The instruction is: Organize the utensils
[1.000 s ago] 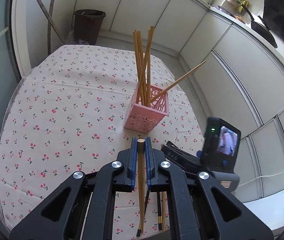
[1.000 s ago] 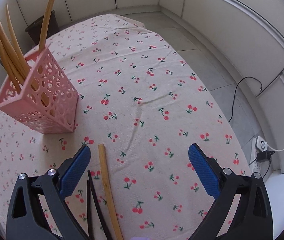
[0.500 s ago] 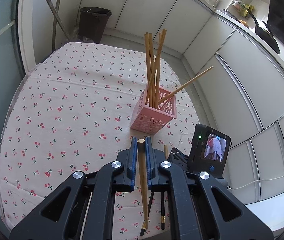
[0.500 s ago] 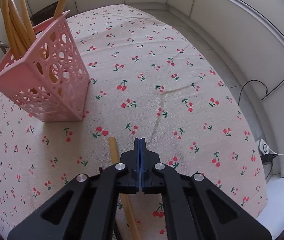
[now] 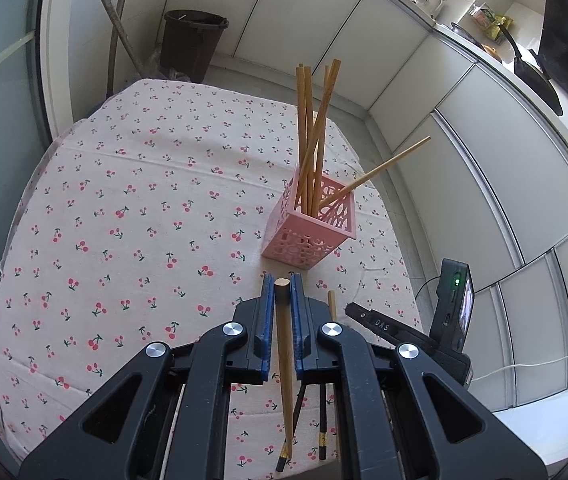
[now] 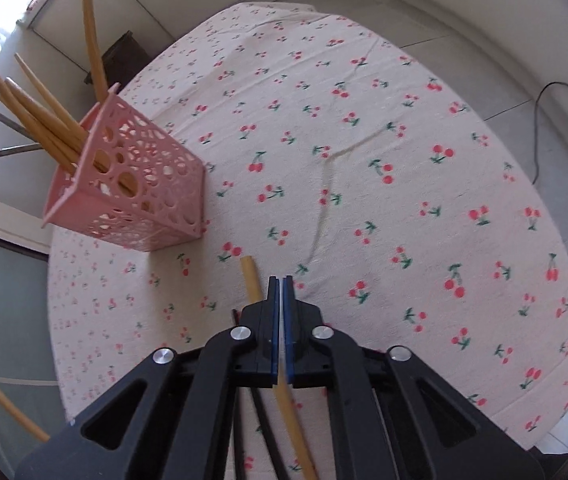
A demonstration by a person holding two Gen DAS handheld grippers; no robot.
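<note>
Two hand-held grippers over a cherry-print surface.
My left hand-held gripper (image 5: pixel 282 294) clamps a wooden chopstick (image 5: pixel 285 364) that hangs down from its pads. My right hand-held gripper (image 6: pixel 281 292) has its jaws pressed together with nothing gripped, over a loose chopstick (image 6: pixel 252 278) lying on the surface (image 6: pixel 384 128). Beyond, near the surface's edge, stands a pink basket (image 5: pixel 311 232) with chopsticks upright inside it.

The right gripper (image 6: pixel 282 280), wide open a second ago, snapped shut with nothing visible between its pads, just beside a wooden chopstick (image 6: pixel 252 278) lying on the tablecloth (image 6: pixel 364 128). It also swung, bringing the pink holder (image 6: pixel 139 192) closer in its view.
</note>
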